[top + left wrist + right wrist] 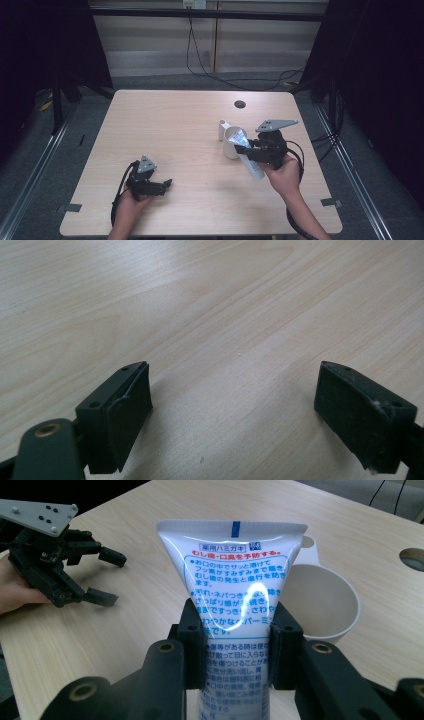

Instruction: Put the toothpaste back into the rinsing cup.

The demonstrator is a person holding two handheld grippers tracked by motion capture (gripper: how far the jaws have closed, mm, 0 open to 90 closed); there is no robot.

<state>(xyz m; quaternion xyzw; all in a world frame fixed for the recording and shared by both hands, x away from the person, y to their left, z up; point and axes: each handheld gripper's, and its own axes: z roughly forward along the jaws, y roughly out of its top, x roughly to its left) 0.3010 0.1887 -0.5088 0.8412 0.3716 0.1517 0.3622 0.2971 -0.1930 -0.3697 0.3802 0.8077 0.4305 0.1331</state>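
So the right gripper has its jaws clamped on a white toothpaste tube, gripping across the middle. The tube's long axis runs along the jaws, flat crimped end pointing away toward the white cup just beside it. The left gripper sits wide open, low over the table.

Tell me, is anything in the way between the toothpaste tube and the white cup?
Nothing visible is. The right gripper is clamped on the toothpaste tube, whose flat end is beside the white cup's open, empty mouth. The left gripper rests far off, open.
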